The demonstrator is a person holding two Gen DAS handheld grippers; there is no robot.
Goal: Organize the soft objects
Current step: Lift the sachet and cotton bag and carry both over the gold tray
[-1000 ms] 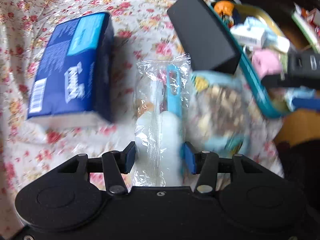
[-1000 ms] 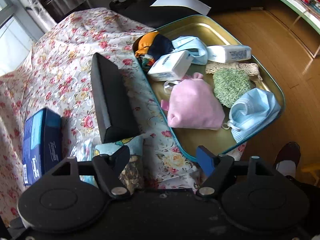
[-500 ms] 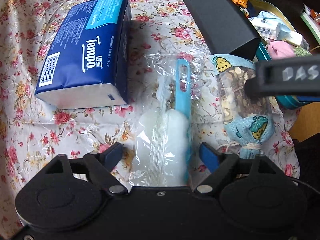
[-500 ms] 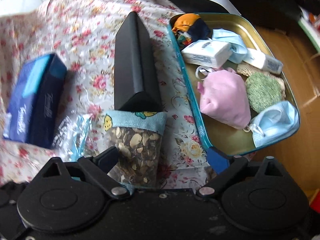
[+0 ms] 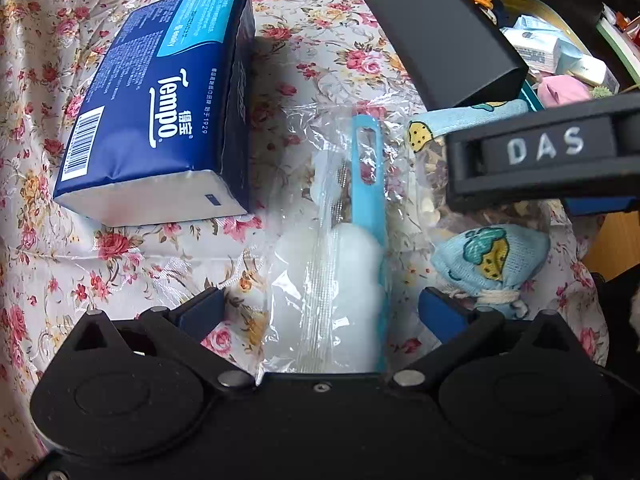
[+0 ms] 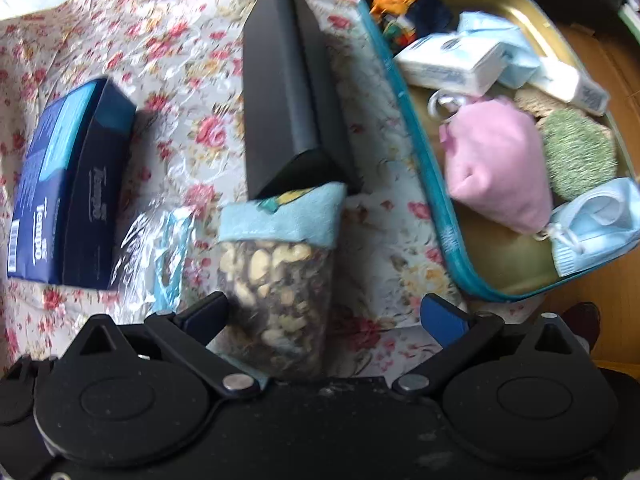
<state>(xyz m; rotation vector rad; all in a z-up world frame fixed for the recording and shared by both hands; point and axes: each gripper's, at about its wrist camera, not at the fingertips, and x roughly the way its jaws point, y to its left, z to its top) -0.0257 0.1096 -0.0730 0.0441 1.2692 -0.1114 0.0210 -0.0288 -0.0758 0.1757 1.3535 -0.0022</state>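
My left gripper (image 5: 322, 308) is open over a clear plastic bag (image 5: 340, 248) holding white puffs and a blue-handled brush, which lies between its fingers on the floral cloth. My right gripper (image 6: 324, 314) is open, its fingers astride a blue-trimmed pouch (image 6: 280, 268) of nuts and dried bits. That pouch (image 5: 484, 256) shows in the left wrist view, right of the bag, under the right gripper's arm (image 5: 540, 160). A gold tray (image 6: 504, 260) with a teal rim holds soft items, among them a pink pouch (image 6: 496, 164) and a face mask (image 6: 596, 224).
A blue Tempo tissue pack (image 5: 160, 112) lies left of the bag. A black box (image 6: 288, 92) stands between the nut pouch and the tray, touching the pouch's top. The tray also holds a green scrubber (image 6: 576, 152), tissue packets (image 6: 452, 64) and an orange-and-navy bundle (image 6: 404, 4).
My left gripper has opened off the plastic bag, leaving it on the cloth. My right gripper has swung left from the tray's edge and come down around the nut pouch.
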